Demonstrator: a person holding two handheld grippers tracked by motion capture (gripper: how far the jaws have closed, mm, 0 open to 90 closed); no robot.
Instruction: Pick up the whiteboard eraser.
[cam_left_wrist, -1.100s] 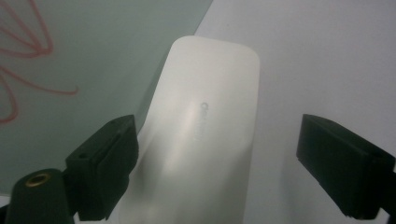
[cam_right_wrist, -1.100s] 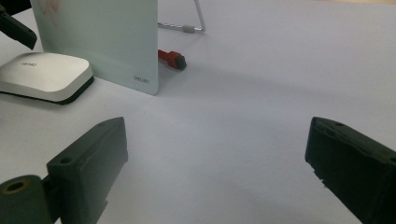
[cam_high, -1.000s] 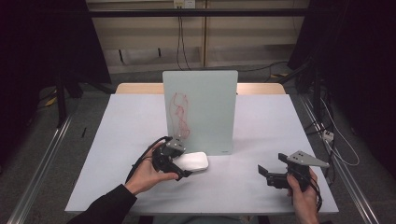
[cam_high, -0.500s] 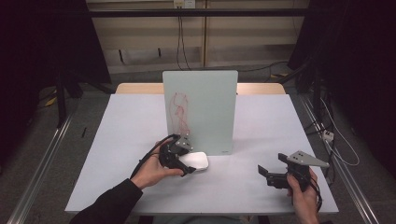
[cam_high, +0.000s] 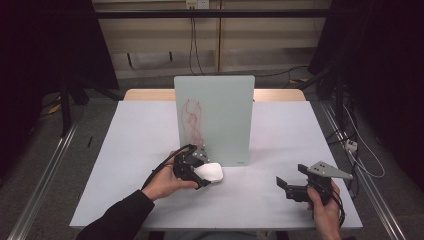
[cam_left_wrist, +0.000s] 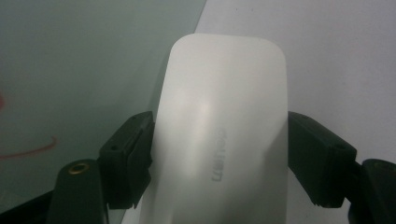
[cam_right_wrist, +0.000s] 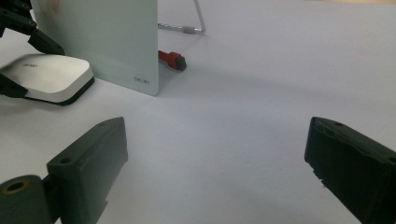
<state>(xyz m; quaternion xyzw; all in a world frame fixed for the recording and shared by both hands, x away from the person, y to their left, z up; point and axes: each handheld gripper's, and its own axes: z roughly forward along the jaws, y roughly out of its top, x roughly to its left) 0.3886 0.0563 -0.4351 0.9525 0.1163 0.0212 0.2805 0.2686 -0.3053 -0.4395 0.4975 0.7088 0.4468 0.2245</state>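
In the left gripper view we are seeing the white eraser (cam_left_wrist: 219, 135) running off the bottom edge, its embossed lettering too blurred to read. The upright board (cam_right_wrist: 100, 39) is covering most of the red marker (cam_right_wrist: 172, 58) (its capped end alone is peeking out) and the foot of its wire stand (cam_right_wrist: 196, 21). We are finding the red scribble (cam_high: 192, 120) illegible.

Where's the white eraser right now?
In the high view the white eraser lies on the table, left of centre, just in front of the upright board, with the left gripper shut on its sides.
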